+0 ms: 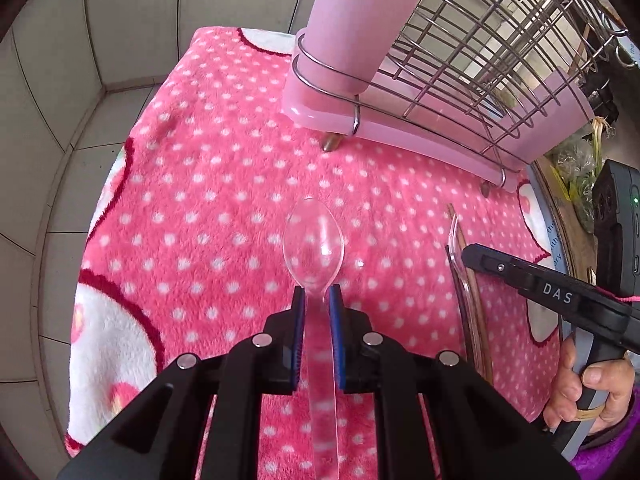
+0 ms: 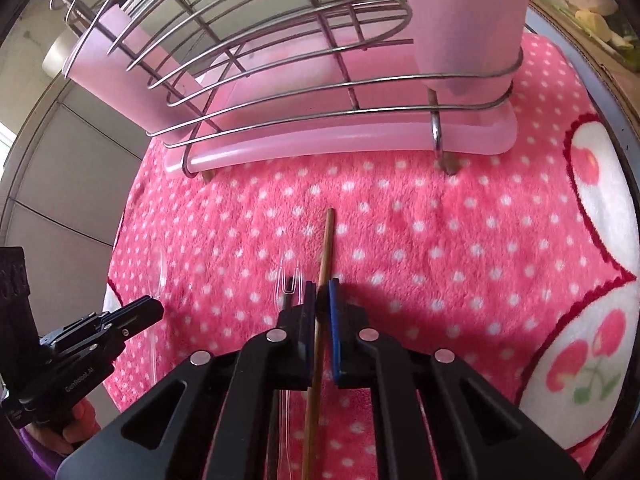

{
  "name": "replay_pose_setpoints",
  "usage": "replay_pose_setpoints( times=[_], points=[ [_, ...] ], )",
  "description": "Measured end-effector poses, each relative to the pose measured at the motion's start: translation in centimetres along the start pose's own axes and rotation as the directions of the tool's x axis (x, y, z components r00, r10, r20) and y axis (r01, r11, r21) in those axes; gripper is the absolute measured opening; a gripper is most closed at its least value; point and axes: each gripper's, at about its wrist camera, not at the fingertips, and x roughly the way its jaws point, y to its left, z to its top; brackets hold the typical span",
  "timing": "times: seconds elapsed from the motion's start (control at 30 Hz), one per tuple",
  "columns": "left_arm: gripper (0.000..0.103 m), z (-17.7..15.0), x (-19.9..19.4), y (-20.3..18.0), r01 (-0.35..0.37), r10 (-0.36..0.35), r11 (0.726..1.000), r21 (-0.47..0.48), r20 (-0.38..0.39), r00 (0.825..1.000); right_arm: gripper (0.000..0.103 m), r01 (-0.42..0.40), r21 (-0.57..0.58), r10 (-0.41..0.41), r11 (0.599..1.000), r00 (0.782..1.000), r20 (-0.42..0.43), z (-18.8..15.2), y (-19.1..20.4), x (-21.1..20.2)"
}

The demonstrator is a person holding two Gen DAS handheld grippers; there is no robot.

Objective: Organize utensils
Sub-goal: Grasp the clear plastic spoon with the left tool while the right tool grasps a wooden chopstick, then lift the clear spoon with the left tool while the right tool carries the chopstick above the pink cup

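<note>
My left gripper [image 1: 317, 294] is shut on the handle of a clear plastic spoon [image 1: 313, 242], bowl pointing forward over the pink dotted blanket [image 1: 208, 184]. My right gripper [image 2: 322, 290] is shut on a brown wooden chopstick [image 2: 326, 248]; a clear plastic fork [image 2: 289, 270] lies just left of it on the blanket. In the left wrist view the right gripper [image 1: 466, 256] is at the right, over the fork [image 1: 456, 240] and chopsticks [image 1: 474, 300]. In the right wrist view the left gripper [image 2: 158, 308] is at the lower left.
A wire dish rack [image 1: 460, 52] on a pink tray [image 1: 400, 136] stands at the back, with a pink utensil cup [image 1: 360, 16] at its corner; the cup also shows in the right wrist view [image 2: 464, 20]. Grey tiled wall [image 1: 60, 80] lies beyond the table's left edge.
</note>
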Motion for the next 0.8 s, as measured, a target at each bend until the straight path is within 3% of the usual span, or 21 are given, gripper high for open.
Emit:
replay_pose_setpoints(
  times=[0.17,0.43,0.53,0.67,0.8],
  points=[
    [0.011,0.0,0.5,-0.1,-0.003,0.004,1.000,0.008,-0.012,1.000,0.006,0.013,0.049,-0.014,0.999,1.000,0.026,-0.6,-1.9,-1.6],
    [0.012,0.5,1.5,-1.4,-0.022,0.024,0.999,0.049,-0.047,0.999,0.007,0.030,0.055,-0.029,0.998,1.000,-0.009,-0.3,-2.6,-2.7],
    [0.012,1.0,2.1,-1.5,-0.012,0.017,0.999,0.049,-0.096,0.995,0.008,0.035,0.042,-0.034,0.999,0.999,-0.035,0.0,-2.2,-2.2],
    [0.013,2.3,2.8,-1.6,-0.003,0.013,0.998,0.060,-0.168,0.986,0.021,0.047,0.020,-0.045,0.999,0.997,-0.061,0.3,-1.5,-1.3],
    [0.013,3.4,3.5,-1.6,0.000,0.013,0.998,0.058,-0.234,0.972,0.022,0.054,0.006,-0.054,0.999,0.997,-0.052,0.4,-1.0,-0.9]
  ],
)
